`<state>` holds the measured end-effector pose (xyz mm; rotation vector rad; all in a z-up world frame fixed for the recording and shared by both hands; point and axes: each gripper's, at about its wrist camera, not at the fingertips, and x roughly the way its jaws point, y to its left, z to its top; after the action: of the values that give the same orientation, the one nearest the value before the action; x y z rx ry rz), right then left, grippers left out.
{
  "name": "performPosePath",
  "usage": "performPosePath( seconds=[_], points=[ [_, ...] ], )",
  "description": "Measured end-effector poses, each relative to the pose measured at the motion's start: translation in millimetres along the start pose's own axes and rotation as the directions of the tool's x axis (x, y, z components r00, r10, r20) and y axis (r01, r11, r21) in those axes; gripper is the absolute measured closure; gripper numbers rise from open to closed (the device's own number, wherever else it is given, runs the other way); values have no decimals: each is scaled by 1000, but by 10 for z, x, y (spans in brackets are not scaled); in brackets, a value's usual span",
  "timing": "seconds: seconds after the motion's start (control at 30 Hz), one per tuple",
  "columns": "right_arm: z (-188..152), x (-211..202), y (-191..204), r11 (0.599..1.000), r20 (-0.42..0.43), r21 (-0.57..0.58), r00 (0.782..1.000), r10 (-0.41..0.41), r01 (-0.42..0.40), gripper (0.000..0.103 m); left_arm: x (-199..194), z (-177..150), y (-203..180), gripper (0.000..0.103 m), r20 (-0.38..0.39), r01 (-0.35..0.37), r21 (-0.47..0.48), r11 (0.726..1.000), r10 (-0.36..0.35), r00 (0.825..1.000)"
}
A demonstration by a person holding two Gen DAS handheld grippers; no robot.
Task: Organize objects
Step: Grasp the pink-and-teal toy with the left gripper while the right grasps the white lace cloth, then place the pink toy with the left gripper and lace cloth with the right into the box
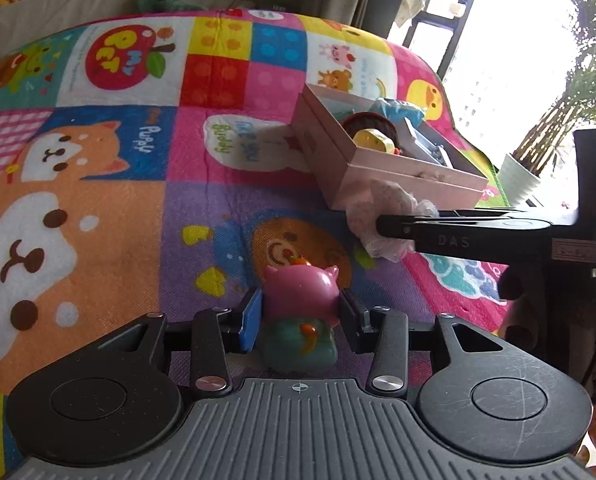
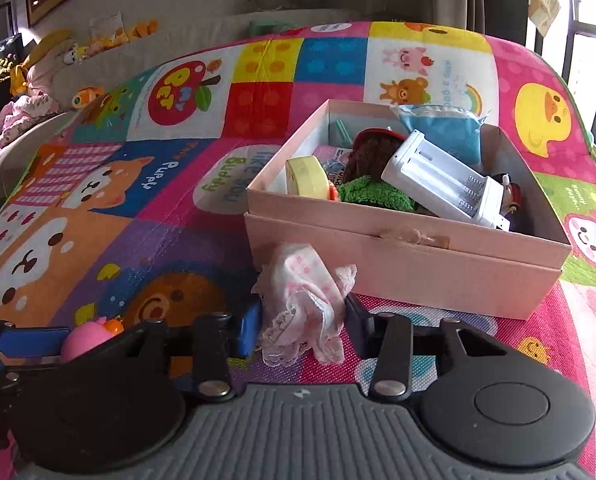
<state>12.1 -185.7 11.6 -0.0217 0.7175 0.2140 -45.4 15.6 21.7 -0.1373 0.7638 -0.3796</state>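
The left gripper [image 1: 300, 320] pinches a pink pig toy [image 1: 300, 294]; the right gripper [image 2: 302, 326] pinches a lacy cloth [image 2: 304, 304] just in front of the pink box [image 2: 402, 256]. Only the right view looks down into the box (white charger [image 2: 446, 184], yellow tape roll [image 2: 308, 178], green fuzzy item [image 2: 378, 196]). Everything sits on a bright cartoon mat [image 1: 117, 208]; a window [image 1: 510, 40] stands beyond.

One box [image 2: 402, 268], one pig toy [image 1: 300, 292], one lace cloth [image 2: 306, 304].
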Motion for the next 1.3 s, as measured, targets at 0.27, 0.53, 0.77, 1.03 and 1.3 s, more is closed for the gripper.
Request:
performPosePath(
  seconds=[0.27, 0.53, 0.77, 1.03, 1.3],
  points=[
    [-356, -829, -229, 999, 56, 1, 998, 42, -42, 73, -7, 1, -82, 58, -3, -9, 14, 1000, 9, 1000],
    [-490, -1314, -617, 996, 166, 66, 983, -74, 64, 73, -116, 404, -387, 60, 83, 99, 70, 993, -105, 991],
    [-530, -1248, -750, 990, 199, 134, 978, -58, 31, 73, 433, 1398, -597, 57, 218, 176, 13, 984, -175, 960],
    [-629, -1181, -877, 987, 185, 147, 979, -88, 61, 73, 1523, 1591, -437, 56, 101, 71, -118, 990, -59, 993],
    [-624, -1023, -922, 987, 147, 146, 985, -94, 72, 73, 1335, 1348, -840, 54, 234, -107, 322, 941, 31, 972]
  ],
)
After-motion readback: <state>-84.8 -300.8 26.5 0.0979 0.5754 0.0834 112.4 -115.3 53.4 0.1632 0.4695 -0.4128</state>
